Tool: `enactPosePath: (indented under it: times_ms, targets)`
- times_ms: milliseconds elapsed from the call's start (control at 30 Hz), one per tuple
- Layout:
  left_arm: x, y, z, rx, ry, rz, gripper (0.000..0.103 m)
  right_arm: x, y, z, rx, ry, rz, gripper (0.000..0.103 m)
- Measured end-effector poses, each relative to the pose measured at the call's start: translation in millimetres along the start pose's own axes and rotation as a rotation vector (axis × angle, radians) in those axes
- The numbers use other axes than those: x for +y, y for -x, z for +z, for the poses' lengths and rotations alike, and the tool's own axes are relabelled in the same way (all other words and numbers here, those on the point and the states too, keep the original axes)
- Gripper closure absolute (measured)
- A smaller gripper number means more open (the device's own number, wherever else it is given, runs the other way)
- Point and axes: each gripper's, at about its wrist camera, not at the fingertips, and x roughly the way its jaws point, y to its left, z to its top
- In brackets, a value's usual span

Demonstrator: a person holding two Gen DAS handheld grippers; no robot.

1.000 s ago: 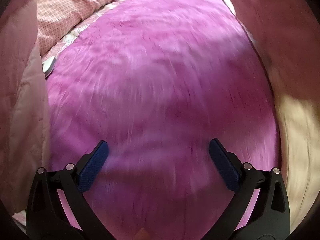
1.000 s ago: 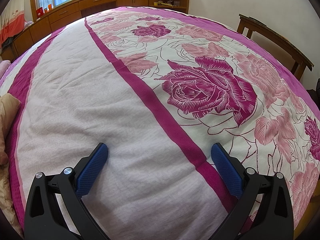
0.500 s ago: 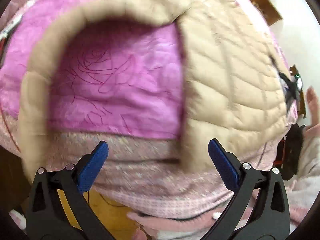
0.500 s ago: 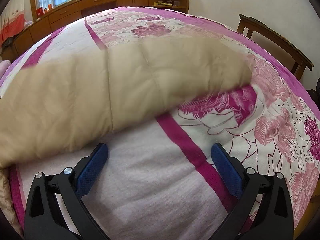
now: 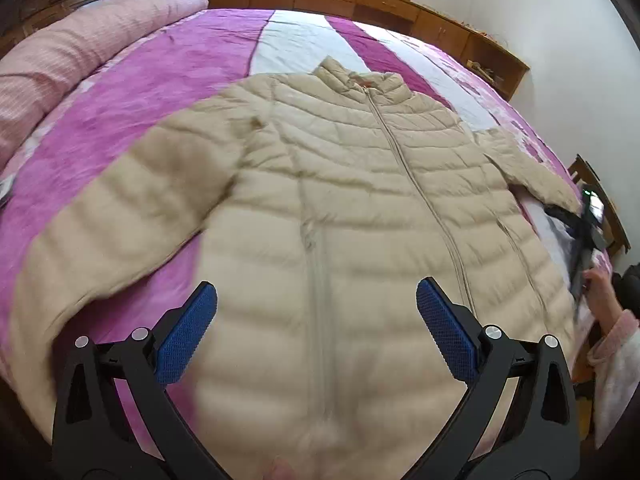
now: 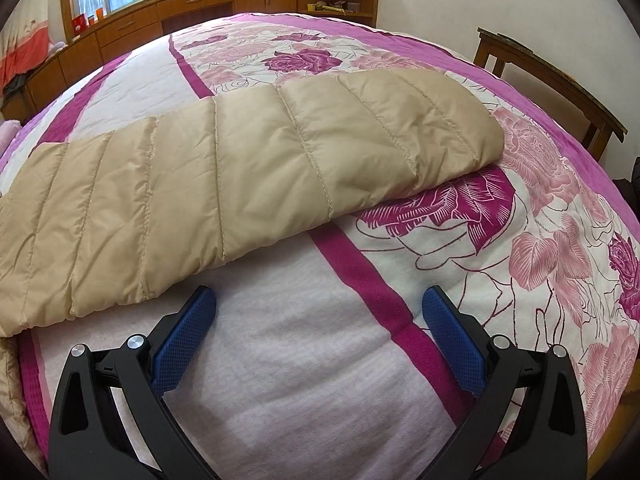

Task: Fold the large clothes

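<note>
Beige jacket [image 5: 340, 184] flat on bed [image 5: 132, 92], front up.
Collar toward window, hem near left gripper [image 5: 316, 316]; sleeve [image 6: 224, 168] lying crosswise before right gripper [image 6: 318, 320]. Both jaws apart, empty.

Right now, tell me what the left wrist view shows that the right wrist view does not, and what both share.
Left wrist only: the whole beige quilted puffer jacket spread front-up, zipped, collar far, plus a pink rolled quilt and the right claw held by a hand.

Right wrist only: the jacket's sleeve up close over the floral bedspread, and a wooden chair.

Both: an open claw, left and right, holding nothing.
</note>
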Motion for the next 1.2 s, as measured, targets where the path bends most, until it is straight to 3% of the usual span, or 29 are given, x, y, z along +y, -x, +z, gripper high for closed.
enactPosePath:
  times_ms: [133, 333, 400, 533, 633, 733, 833, 867, 933, 1067, 1200]
  targets:
    - [-19, -40, 14, 0.030, -0.011, 0.056, 0.004, 0, 0, 0, 0.001, -0.004, 0.003, 0.004]
    - [-26, -66, 16, 0.054, -0.052, 0.133, 0.004, 3, 8, -5, 0.032, -0.006, -0.003, 0.004]
    - [-24, -66, 14, 0.048, -0.030, 0.137, 0.004, 1, 29, -18, 0.083, 0.023, 0.060, 0.005]
    - [-24, -57, 14, 0.054, -0.018, 0.125, 0.004, 13, 118, -61, 0.011, 0.139, 0.170, 0.005]
    - [-29, -36, 14, 0.034, -0.026, 0.140, 0.004, 33, 205, -88, -0.028, 0.176, 0.334, 0.005]
    - [-33, -10, 14, 0.027, -0.009, 0.132, 0.004, 73, 291, -109, -0.053, 0.226, 0.614, 0.005]
    - [-35, 19, 9, 0.000, 0.029, 0.097, 0.004, 120, 320, -126, -0.035, 0.274, 0.830, 0.005]
    - [-36, 25, 6, -0.004, 0.034, 0.101, 0.004, 135, 320, -132, -0.027, 0.301, 0.849, 0.005]
    - [-36, 33, 1, -0.006, 0.041, 0.114, 0.004, 167, 310, -143, -0.020, 0.364, 0.816, 0.005]
    - [-35, 39, -11, -0.024, 0.025, 0.163, 0.004, 216, 276, -164, -0.022, 0.430, 0.618, 0.005]
    - [-31, 30, -18, 0.003, 0.026, 0.198, 0.004, 228, 261, -177, -0.031, 0.474, 0.511, 0.005]
